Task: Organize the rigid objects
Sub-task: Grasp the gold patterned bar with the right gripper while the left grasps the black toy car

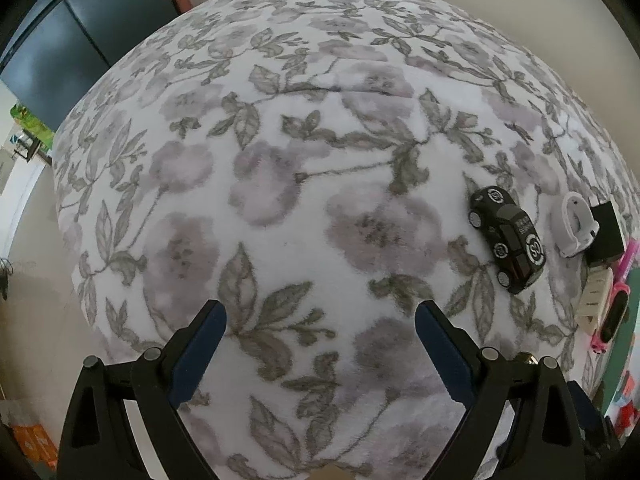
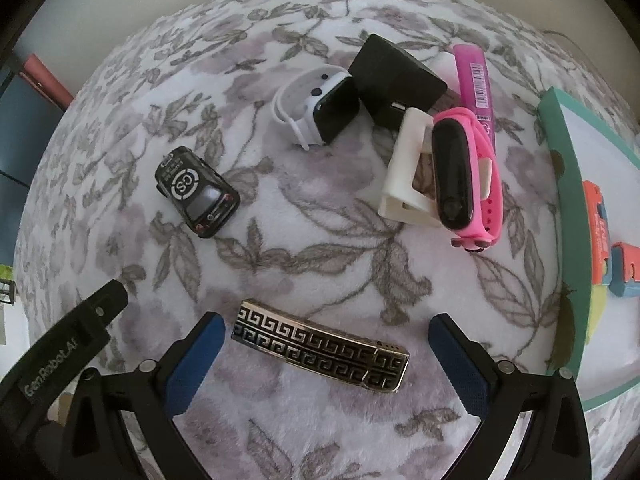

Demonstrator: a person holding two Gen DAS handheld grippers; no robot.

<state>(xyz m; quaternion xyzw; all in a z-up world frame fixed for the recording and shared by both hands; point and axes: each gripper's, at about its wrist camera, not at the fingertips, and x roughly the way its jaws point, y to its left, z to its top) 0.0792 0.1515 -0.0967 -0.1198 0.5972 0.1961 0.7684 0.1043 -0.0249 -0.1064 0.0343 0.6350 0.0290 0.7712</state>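
Both grippers spread wide and empty above a floral blanket (image 2: pixel 320 248): right gripper (image 2: pixel 322 354) straddling, not touching, a gold-and-black patterned bar (image 2: pixel 320 346); left gripper (image 1: pixel 320 338) over bare fabric. Farther off: black toy car (image 2: pixel 197 191), white smartwatch (image 2: pixel 316 103), pink fitness band (image 2: pixel 466 178).

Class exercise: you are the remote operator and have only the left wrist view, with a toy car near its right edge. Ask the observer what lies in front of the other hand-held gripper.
Observer: A gold and black patterned bar lies on the floral blanket between the open fingers of the right hand-held gripper, untouched.
Operator: Is the white thing beyond the car a watch?
Observer: Yes, a white smartwatch with a dark screen, standing on its side.
Operator: And the pink item at my edge?
Observer: A pink fitness band leaning on a cream plastic frame.
Operator: Anything right of that?
Observer: A teal-edged board at the blanket's edge.
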